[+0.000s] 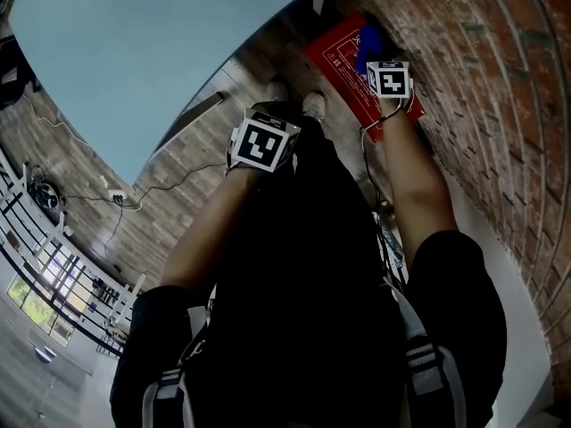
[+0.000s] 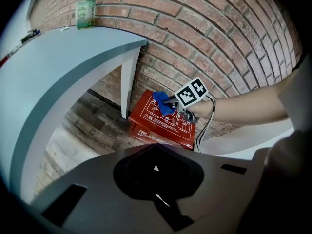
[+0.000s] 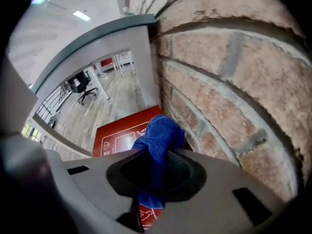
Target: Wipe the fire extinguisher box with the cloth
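The red fire extinguisher box [image 2: 163, 123] stands on the wood floor against the brick wall, and I also see its printed top [image 1: 343, 56] in the head view. My right gripper [image 3: 156, 155] is shut on a blue cloth [image 3: 161, 135]. It holds the cloth [image 2: 162, 103] on the top of the box [image 3: 119, 135], near the wall side. My left gripper [image 2: 156, 165] hangs back from the box, jaws shut with nothing between them. Its marker cube [image 1: 263, 141] shows over my dark clothes.
A white table [image 2: 58, 57] with a leg [image 2: 127, 79] stands just left of the box, a green bottle [image 2: 86, 12] on it. The brick wall [image 2: 219, 38] runs behind. A cable and power strip [image 1: 116, 196] lie on the floor. An office chair [image 3: 80, 86] is far off.
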